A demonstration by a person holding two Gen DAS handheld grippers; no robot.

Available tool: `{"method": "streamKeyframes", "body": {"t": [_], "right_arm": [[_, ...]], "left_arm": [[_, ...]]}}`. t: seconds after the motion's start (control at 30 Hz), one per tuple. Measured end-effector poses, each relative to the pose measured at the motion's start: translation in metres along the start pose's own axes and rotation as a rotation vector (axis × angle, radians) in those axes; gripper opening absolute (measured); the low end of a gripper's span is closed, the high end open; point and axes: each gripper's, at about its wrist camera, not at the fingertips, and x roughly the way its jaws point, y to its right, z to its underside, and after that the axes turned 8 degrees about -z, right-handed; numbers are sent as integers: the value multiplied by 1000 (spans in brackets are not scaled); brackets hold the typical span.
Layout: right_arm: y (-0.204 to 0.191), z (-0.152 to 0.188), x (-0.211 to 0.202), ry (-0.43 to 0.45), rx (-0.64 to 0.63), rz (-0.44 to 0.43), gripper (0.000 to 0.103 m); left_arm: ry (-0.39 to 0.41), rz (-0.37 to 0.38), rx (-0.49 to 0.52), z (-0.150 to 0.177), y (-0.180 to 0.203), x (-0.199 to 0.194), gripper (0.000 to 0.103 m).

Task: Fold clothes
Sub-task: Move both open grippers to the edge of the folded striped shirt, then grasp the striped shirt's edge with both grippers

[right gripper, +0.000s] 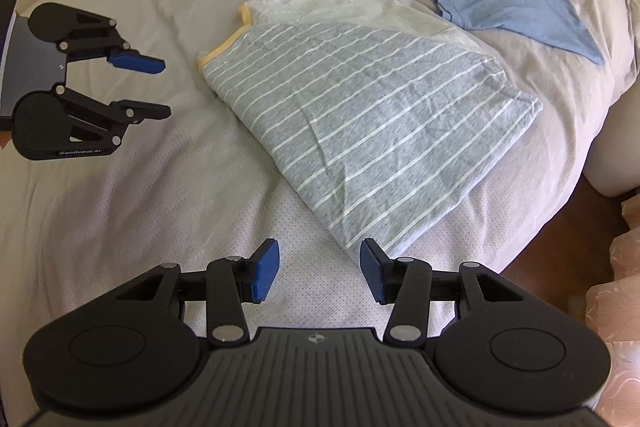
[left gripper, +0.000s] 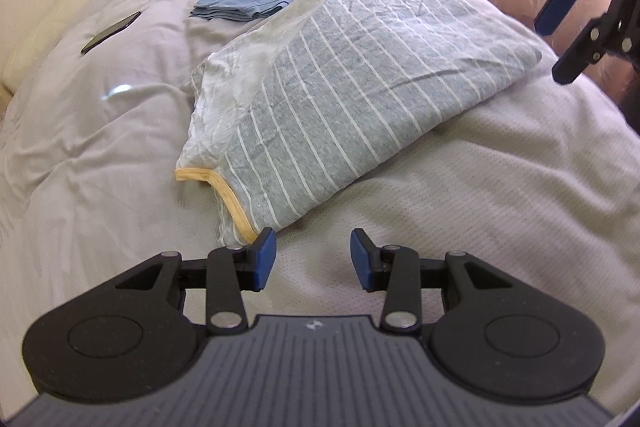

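Both claws hung open and empty over the bed [right gripper: 120, 227].
Left claw [left gripper: 313, 259] sat low-centre by the yellow collar; right claw [right gripper: 319, 275] sat bottom-centre near the hem. Folded striped shirt [right gripper: 360, 123] lay mid-frame, blue shirt [right gripper: 516, 11] upper right.

Centre of frame: folded shirt [right gripper: 360, 115], grey with thin white stripes, white shoulder panel, yellow neckline trim. Upper right: plain light-blue folded garment [right gripper: 508, 3]. Bedcover [right gripper: 120, 207], pale grey-beige. Both claws, left [left gripper: 313, 259] and right [right gripper: 319, 273], black with blue pads [right gripper: 266, 275].
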Motion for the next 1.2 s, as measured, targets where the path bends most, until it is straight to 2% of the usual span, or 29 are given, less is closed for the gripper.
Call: {"method": "streamKeyframes", "body": {"t": [0.1, 0.17, 0.3, 0.4, 0.47, 0.53, 0.67, 0.87, 0.97, 1.03, 1.07, 1.13, 1.2], "right_arm": [[-4, 3, 6, -13, -41, 55, 48], [-8, 5, 11, -24, -87, 104, 49], [-31, 16, 26, -14, -335, 211, 50], [-47, 26, 41, 8, -495, 282, 52], [-56, 32, 52, 26, -581, 342, 58], [-64, 37, 65, 41, -642, 382, 58], [-73, 39, 93, 74, -727, 458, 56], [-54, 40, 95, 118, -741, 506, 56], [-40, 40, 95, 108, -739, 548, 56], [-28, 37, 96, 88, -718, 565, 56], [-26, 36, 95, 89, -729, 560, 56], [-27, 38, 95, 88, -771, 545, 50], [-28, 40, 94, 80, -798, 517, 34]], "left_arm": [[16, -30, 89, 3, 12, 9, 45], [41, -61, 195, 6, 26, 16, 50], [146, -166, 436, 13, 53, 32, 53], [202, -228, 545, 14, 62, 51, 53], [225, -256, 572, 13, 63, 63, 52], [237, -271, 579, 12, 60, 74, 47], [252, -308, 590, 12, 49, 90, 46], [203, -319, 561, 14, 30, 106, 43], [204, -319, 576, 11, 30, 108, 43], [203, -319, 576, 7, 31, 110, 40], [196, -313, 573, 6, 31, 110, 36], [183, -296, 573, 5, 31, 110, 27], [172, -279, 579, 5, 32, 108, 15]]}}
